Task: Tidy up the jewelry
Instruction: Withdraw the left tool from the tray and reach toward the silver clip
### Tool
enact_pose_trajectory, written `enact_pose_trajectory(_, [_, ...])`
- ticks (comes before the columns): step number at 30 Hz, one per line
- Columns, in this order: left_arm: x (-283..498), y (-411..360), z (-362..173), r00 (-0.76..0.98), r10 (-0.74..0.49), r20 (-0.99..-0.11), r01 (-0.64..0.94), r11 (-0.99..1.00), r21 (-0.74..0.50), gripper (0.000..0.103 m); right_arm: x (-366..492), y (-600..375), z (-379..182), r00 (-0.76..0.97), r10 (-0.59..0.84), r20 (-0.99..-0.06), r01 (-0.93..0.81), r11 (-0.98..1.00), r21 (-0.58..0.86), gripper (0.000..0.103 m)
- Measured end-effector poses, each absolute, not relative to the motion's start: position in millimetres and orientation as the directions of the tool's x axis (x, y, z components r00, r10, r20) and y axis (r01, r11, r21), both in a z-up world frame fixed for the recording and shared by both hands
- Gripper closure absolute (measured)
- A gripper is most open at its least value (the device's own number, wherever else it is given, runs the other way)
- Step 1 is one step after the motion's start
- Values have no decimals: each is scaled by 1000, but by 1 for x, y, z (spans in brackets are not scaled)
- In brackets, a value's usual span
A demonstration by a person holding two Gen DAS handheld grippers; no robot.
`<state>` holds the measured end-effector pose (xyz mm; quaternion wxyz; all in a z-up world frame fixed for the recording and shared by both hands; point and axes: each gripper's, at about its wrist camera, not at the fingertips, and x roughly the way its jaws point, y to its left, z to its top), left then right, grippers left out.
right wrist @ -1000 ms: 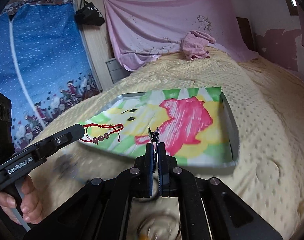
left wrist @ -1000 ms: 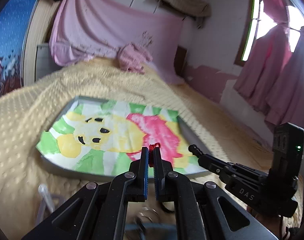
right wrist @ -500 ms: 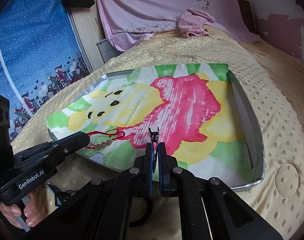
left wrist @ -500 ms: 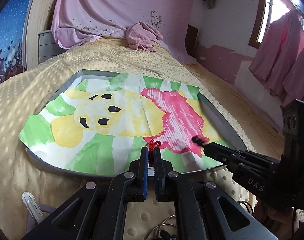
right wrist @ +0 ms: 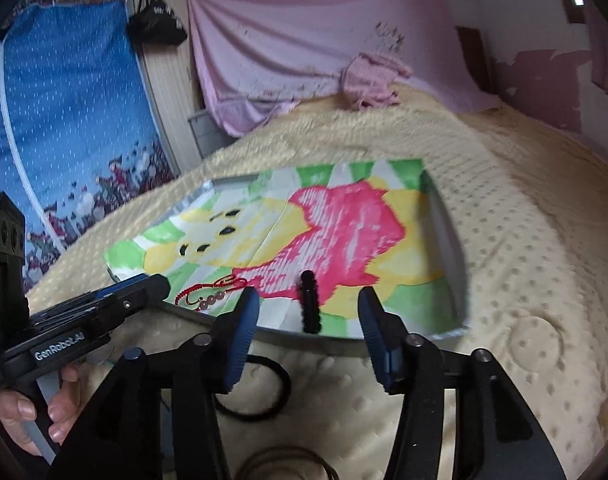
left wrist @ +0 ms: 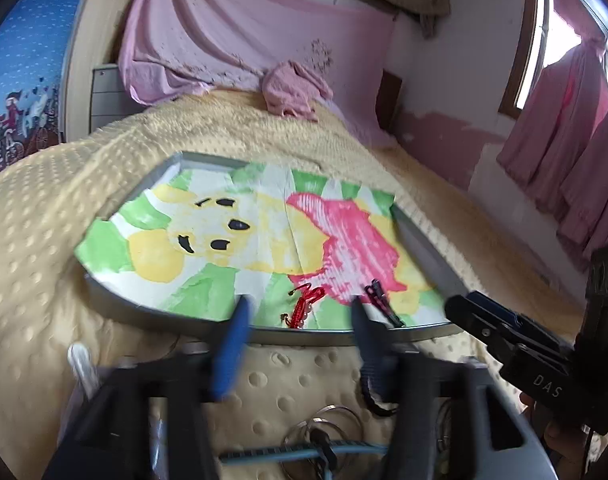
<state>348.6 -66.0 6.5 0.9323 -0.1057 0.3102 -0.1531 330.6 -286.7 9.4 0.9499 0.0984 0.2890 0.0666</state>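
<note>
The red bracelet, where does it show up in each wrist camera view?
Left wrist: red bracelet lies low in the middle, on the tray's near edge, in the left gripper's gap.
Right wrist: red bracelet sits left of centre, beside the left gripper's tip.
Shared landmark: black hair clip.

Bed (right wrist: 523, 208) w/ yellow dotted blanket. Grey tray (right wrist: 449, 240) near centre, lined w/ painted paper. Pink cloth (right wrist: 373, 78) bunched at far edge. Black hair tie (right wrist: 282, 380) and metal rings (left wrist: 335, 428) on blanket, near edge.
</note>
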Motion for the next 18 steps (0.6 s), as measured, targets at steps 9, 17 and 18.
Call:
enact_pose_trajectory(9, [294,-58,22,851,-287,-439,200,951,-234,15,270,-305,30,906,147,-397,-45,966,255,20])
enact_pose_trajectory(17, [250,-51,31,899,-231,-373,176,969,-175,1,228,-293,37,930,105,-351,-36,980,198,11])
enact_pose_trajectory(18, [247,-50,31,901,-227,-370,176,970,-167,1,223,-292,38,932,98,-349,-33,981,189,11])
